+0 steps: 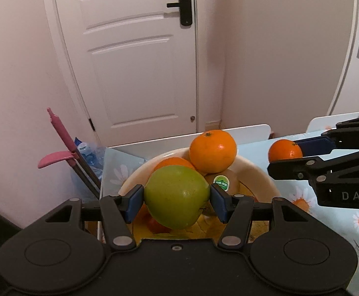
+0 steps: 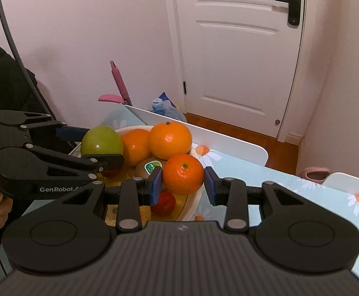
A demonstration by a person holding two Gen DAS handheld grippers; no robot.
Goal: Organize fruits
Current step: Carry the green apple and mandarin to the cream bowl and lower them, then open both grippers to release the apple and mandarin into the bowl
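Note:
My left gripper (image 1: 176,198) is shut on a green apple (image 1: 177,197) and holds it over the cream fruit bowl (image 1: 260,175). My right gripper (image 2: 182,183) is shut on a small orange (image 2: 183,174) beside the bowl's right rim (image 2: 196,197). In the bowl lie two oranges (image 2: 170,139) (image 2: 135,145), a kiwi with a green sticker (image 2: 149,167) and a red fruit (image 2: 164,203). The right gripper and its orange (image 1: 284,151) show at the right of the left wrist view. The left gripper and apple (image 2: 101,140) show at the left of the right wrist view.
The bowl stands on a table with a light blue daisy cloth (image 2: 290,180). White chair backs (image 2: 204,133) stand at the table's far edge. Behind are a pink-handled tool (image 1: 61,133), a bag of plastic bottles (image 2: 164,109), a white door (image 1: 140,61) and pink walls.

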